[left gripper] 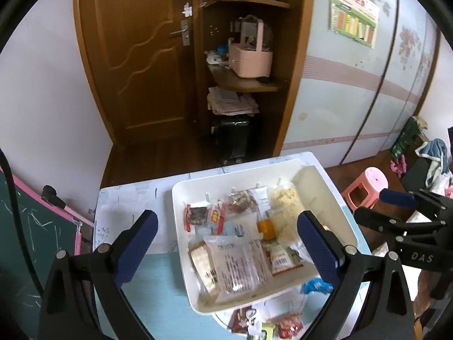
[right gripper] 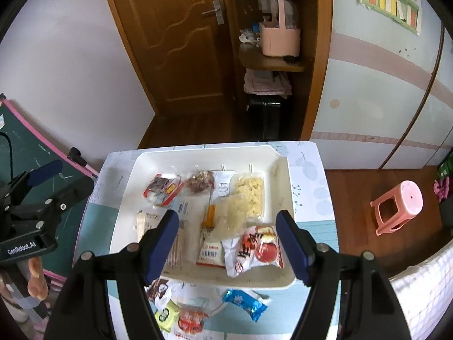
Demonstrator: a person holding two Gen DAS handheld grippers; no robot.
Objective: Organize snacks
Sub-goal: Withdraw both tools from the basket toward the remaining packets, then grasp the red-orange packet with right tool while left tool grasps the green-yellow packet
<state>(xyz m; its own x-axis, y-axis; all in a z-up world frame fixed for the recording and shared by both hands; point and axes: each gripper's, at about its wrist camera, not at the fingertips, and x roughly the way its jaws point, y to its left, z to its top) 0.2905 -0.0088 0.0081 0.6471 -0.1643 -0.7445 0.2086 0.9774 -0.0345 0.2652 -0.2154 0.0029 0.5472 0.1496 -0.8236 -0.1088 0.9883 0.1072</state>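
Observation:
A white tray (right gripper: 198, 151) stands on a small table (right gripper: 308, 181) and holds several snack packets. Among them are a yellow crisps bag (right gripper: 249, 192), a red-and-white packet (right gripper: 260, 246) and a clear labelled packet (left gripper: 235, 266). In front of the tray lie loose snacks: a blue wrapper (right gripper: 245, 304), a green-yellow packet (right gripper: 167, 314) and a red packet (right gripper: 191, 320). My right gripper (right gripper: 228, 218) hangs open above the tray's near half, holding nothing. My left gripper (left gripper: 228, 218) is open too, empty, over the tray's left side. Each gripper also shows in the other's view: the left gripper (right gripper: 75, 174), the right gripper (left gripper: 371, 205).
A pink stool (right gripper: 396, 206) stands on the wooden floor right of the table. A green chalkboard (right gripper: 17, 147) leans at the left. Behind are a brown door (right gripper: 181, 42), shelves with a pink basket (right gripper: 280, 42) and a pale wardrobe (right gripper: 382, 99). Checked bedding (right gripper: 424, 283) lies at the right.

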